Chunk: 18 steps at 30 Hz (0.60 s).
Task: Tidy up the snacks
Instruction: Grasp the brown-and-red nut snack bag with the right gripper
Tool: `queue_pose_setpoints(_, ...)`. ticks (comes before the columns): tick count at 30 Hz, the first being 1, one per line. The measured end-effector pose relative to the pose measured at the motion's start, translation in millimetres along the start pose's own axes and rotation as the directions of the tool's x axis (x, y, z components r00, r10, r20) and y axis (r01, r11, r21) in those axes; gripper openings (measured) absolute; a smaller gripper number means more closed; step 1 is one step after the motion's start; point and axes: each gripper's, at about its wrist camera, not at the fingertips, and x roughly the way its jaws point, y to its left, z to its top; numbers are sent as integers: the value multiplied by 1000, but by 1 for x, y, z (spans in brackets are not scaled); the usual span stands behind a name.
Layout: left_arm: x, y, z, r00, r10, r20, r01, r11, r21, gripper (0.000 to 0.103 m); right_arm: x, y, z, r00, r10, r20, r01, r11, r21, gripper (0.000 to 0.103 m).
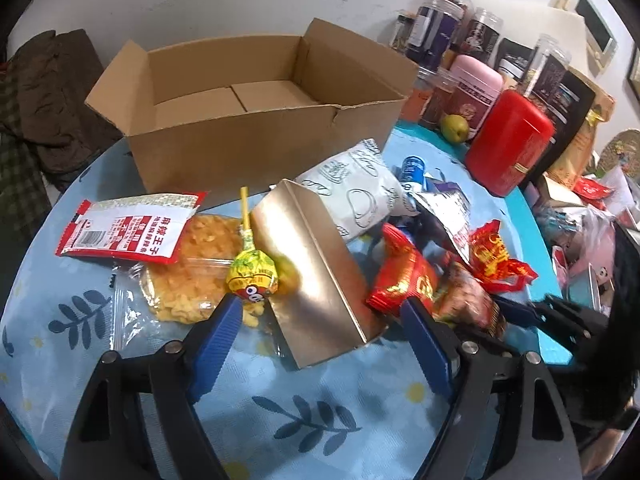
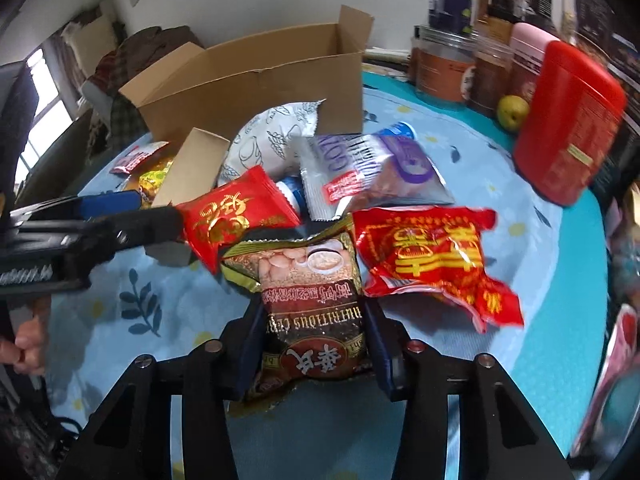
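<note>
A gold carton (image 1: pixel 316 264) lies tilted on the blue flowered cloth between the fingers of my left gripper (image 1: pixel 320 312). The jaws stand open, with a small gap on each side of the carton. A yellow lollipop (image 1: pixel 252 276) rests by the left finger, on a clear bag of yellow crisps (image 1: pixel 192 272). My right gripper (image 2: pixel 314 304) is shut on a brown cereal packet (image 2: pixel 312 288), its pads pressing both long edges. Red packets (image 2: pixel 236 212) (image 2: pixel 424 256) lie on either side of it. An open cardboard box (image 1: pixel 256 140) stands behind the pile with nothing in it.
A white puffed bag (image 1: pixel 356 188) and a silver-purple packet (image 2: pixel 372 172) lie near the box. A red tin (image 1: pixel 508 144), a pear (image 1: pixel 454 128) and several jars (image 1: pixel 440 28) crowd the far right. A red-and-white packet (image 1: pixel 128 228) lies at the left.
</note>
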Motion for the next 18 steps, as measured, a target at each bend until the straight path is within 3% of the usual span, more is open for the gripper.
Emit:
queue_pose_setpoints(6,1,2,-1,1000,9,-8,-9,1000,-15,80,-4,-2,-4,1000,-17,3,17,1000,15,46)
queue_pose_setpoints(11,-6,6,-4,999,-38,-10,38,998,-41,51,-5,-2,-6,1000,-16,5,16,1000,22,45)
queue_pose_setpoints(13,-1,7,-7,996,-79,-39,76,995,-59,50,-5,-1,-8,1000,-15,6,15,1000,22,46)
queue_pose_setpoints(18,5,12,-4,995,-94,-30,90,990,-112,50,-6,-2,-9,1000,-15,8,14,999,29,46)
